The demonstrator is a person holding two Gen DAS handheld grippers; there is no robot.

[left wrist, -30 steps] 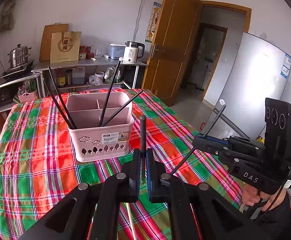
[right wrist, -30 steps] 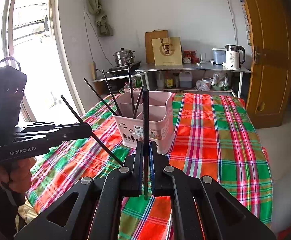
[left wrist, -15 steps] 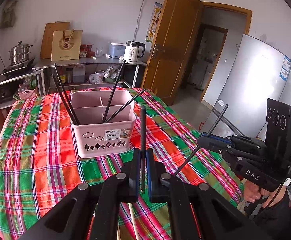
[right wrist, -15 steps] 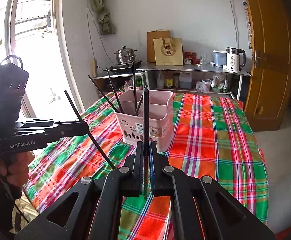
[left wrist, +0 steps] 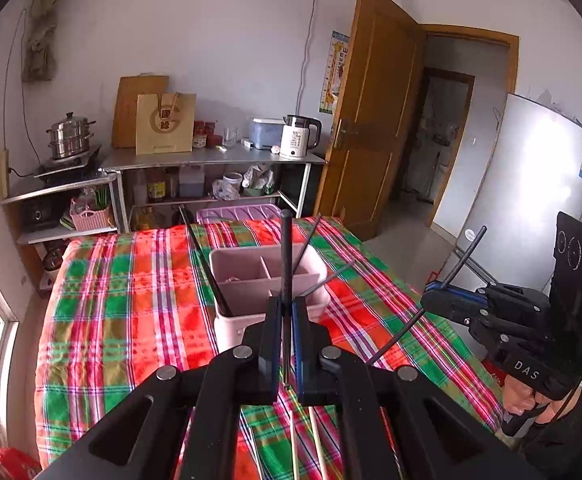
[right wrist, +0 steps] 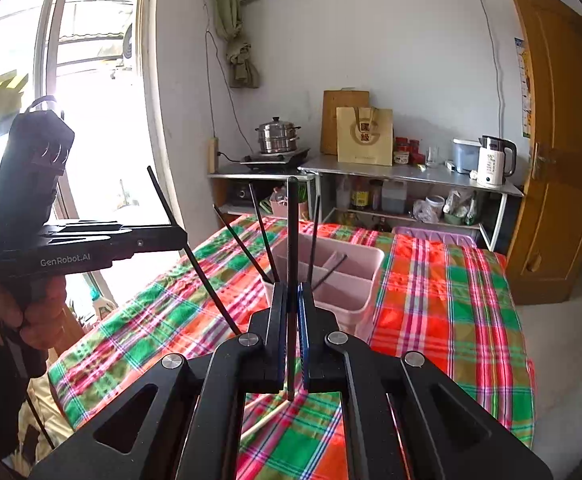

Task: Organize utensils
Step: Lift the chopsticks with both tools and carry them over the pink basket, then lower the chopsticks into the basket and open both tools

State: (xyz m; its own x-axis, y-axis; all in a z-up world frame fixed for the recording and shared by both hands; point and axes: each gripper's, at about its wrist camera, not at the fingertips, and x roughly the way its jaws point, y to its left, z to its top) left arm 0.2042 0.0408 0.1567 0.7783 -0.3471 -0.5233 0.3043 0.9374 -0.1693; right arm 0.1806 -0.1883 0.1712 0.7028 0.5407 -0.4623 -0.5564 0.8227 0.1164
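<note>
**Both grippers clamp a black chopstick near the pink basket**

Left wrist view: the left gripper (left wrist: 286, 340) has its fingers (left wrist: 271, 332) clenched on a black chopstick (left wrist: 286, 256), which stands upright between them, its top rising in front of the pink basket (left wrist: 251, 280). The basket sits on the plaid-covered counter (left wrist: 131, 300), towards the far middle of the cloth, with bare cloth on its left and right. 3 black chopsticks lean out of its compartments: 1 to the left (left wrist: 203, 256) and 2 to the right (left wrist: 311, 240). 2 pale chopsticks (left wrist: 303, 440) lie flat on the cloth just below the fingers. To the right, beyond the counter's right edge, the right gripper (left wrist: 437, 300) holds its own black chopstick (left wrist: 439, 292) tilted, well apart from the basket. Open floor runs from that edge to the wooden door (left wrist: 375, 120) and the fridge (left wrist: 531, 192).

Right wrist view: the right gripper (right wrist: 292, 320) is clenched on a black chopstick (right wrist: 292, 240) standing upright, with the basket (right wrist: 347, 280) directly behind it. The left gripper (right wrist: 171, 236) hangs over the counter's left edge (right wrist: 139, 320) by the window (right wrist: 71, 100), its chopstick (right wrist: 191, 256) slanting down towards the cloth. The counter's right half is bare cloth up to its edge.
</note>
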